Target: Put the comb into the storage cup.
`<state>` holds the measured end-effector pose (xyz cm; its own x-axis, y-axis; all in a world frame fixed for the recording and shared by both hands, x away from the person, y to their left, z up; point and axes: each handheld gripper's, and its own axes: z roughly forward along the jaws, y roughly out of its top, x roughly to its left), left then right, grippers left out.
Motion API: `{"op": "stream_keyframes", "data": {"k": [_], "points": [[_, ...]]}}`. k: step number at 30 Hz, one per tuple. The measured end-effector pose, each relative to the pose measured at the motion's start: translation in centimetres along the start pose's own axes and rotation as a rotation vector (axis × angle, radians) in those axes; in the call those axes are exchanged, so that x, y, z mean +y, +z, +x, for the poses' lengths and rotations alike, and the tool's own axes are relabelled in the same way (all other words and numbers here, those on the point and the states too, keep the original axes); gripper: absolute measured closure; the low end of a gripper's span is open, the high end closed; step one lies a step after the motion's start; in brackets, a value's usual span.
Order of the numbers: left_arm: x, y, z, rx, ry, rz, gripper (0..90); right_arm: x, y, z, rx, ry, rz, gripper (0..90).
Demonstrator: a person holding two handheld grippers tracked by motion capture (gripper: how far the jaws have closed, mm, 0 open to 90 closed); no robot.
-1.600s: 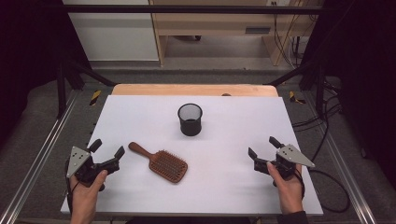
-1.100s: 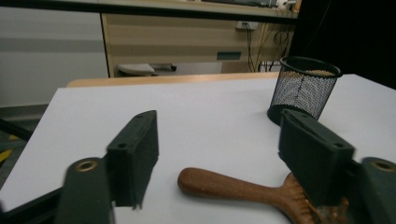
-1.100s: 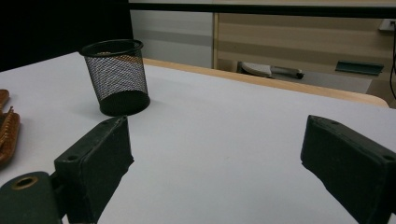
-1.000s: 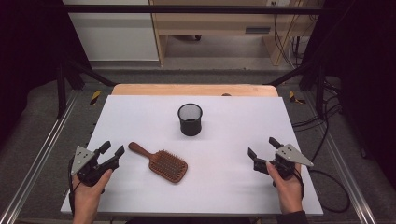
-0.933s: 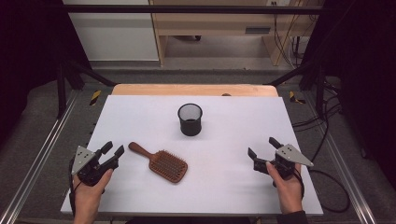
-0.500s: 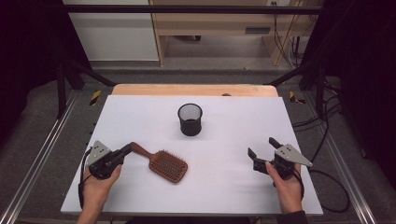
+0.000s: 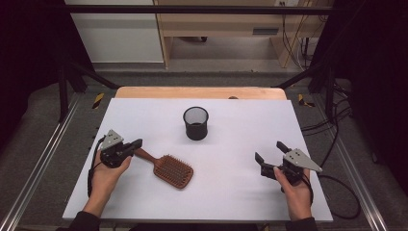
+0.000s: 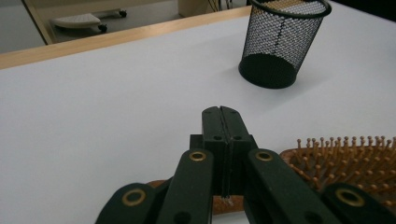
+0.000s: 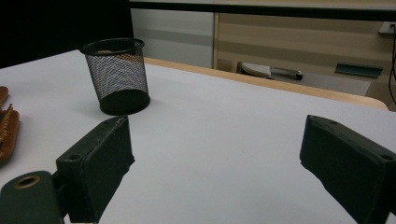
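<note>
A wooden paddle hairbrush lies bristles up on the white table, its handle pointing left. My left gripper sits right over the handle end, jaws pressed flat together. In the left gripper view the shut left gripper has the handle showing just beneath its base and the bristled hairbrush at the right; nothing shows between the jaws. A black mesh cup stands upright at mid table, also ahead as the mesh cup. My right gripper rests open at the right, holding nothing; across its wide gap I see the cup.
The white table top ends in a wooden strip at the far side. Metal rails run along both sides, and cables lie on the floor to the right. Cabinets stand beyond the table.
My left gripper moved right and forward from the table's left edge to the brush handle, and its jaws went from open to shut. The right gripper stayed put.
</note>
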<state>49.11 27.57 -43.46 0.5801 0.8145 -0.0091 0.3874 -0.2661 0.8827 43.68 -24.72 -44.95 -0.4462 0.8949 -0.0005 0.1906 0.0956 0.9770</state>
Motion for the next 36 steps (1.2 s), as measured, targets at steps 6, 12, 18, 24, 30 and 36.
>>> {"op": "stream_keyframes", "data": {"k": [6,12,18,24,30,36], "points": [[0.4,1.7,-0.5,0.003,0.064,0.103,90.0,0.1,0.0,0.3,0.009,-0.007,0.000,9.1],[0.2,3.1,-0.5,-0.005,0.090,0.184,90.0,0.1,0.0,0.4,0.013,-0.007,0.000,9.0],[0.0,4.1,-0.5,-0.006,0.092,0.239,90.0,0.1,-0.1,0.3,0.014,-0.004,0.000,9.0],[-0.3,4.3,-0.6,-0.008,0.089,0.264,90.0,0.1,-0.2,0.3,0.017,-0.004,-0.005,9.5],[-0.6,4.8,-0.7,-0.016,0.105,0.304,90.0,0.1,-0.2,0.3,0.018,-0.002,-0.005,9.5],[-0.9,4.7,-0.7,-0.025,0.108,0.329,90.0,0.1,-0.2,0.3,0.021,0.000,-0.005,9.5]]}}
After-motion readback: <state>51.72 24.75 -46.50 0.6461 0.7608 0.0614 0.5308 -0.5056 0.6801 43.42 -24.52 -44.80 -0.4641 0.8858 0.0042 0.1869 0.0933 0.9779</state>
